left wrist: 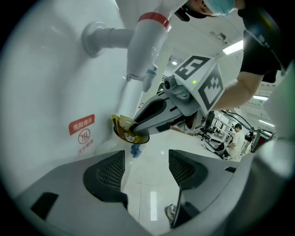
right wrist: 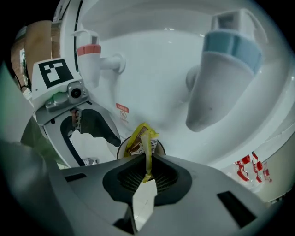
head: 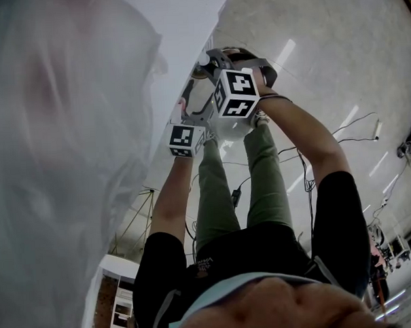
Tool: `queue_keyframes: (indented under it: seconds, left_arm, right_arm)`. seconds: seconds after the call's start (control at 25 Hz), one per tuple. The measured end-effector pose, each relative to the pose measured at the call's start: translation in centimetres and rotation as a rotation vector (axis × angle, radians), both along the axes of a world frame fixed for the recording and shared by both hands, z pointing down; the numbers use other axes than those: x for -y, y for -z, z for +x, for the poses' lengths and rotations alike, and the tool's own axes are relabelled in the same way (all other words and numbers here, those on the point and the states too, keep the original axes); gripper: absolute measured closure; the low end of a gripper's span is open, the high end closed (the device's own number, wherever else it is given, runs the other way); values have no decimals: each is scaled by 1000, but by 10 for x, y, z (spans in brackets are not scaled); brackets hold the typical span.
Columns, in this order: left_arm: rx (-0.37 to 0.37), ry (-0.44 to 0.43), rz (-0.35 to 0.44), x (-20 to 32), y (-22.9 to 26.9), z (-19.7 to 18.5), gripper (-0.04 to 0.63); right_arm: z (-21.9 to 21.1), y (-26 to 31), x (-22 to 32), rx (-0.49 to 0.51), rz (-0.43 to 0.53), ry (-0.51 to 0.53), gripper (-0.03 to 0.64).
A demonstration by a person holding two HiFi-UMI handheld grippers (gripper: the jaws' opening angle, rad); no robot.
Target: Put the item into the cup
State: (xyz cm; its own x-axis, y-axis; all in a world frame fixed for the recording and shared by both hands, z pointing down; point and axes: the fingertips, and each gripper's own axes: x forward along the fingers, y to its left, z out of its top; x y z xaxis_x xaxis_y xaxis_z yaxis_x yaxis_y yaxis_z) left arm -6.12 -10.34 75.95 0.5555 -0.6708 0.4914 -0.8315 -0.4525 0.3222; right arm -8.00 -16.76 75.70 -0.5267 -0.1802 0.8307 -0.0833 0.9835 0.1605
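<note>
The yellow packet (right wrist: 140, 138) is pinched by its tail in the right gripper (right wrist: 146, 162), and its other end is poked into the cup (right wrist: 120, 148) just ahead. If it is let go too soon, it could tip over the rim and fall, because much of it sticks out. The left gripper (left wrist: 147, 168) is spread wide, with nothing in it. No worktop is seen. A white water machine (left wrist: 55, 83) with a red tap (left wrist: 145, 46) is at 12 o'clock, a shiny floor (left wrist: 138, 196) lies below, and desks (left wrist: 221, 124) are far off at 3 o'clock.
</note>
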Motion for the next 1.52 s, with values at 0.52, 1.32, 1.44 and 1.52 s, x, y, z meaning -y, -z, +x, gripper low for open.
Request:
queue_keyframes:
  seconds: [0.52,1.32,1.44,1.52]
  left_arm:
    - [-18,-13,14,-9,7,-1,293]
    - [0,-60,44,-30,34,8,293]
    - [-14,-66,55,-37,57,8,293]
    - [-17,-74,67,-42,73,10,295]
  right_arm:
    - [-9,5,1,72,-22,-44,552]
    - [47,89,-4,444,-4,-494,505]
    - [53,117,-12,501,23,-565,505]
    - [59,134,-19,527,29,-605,505]
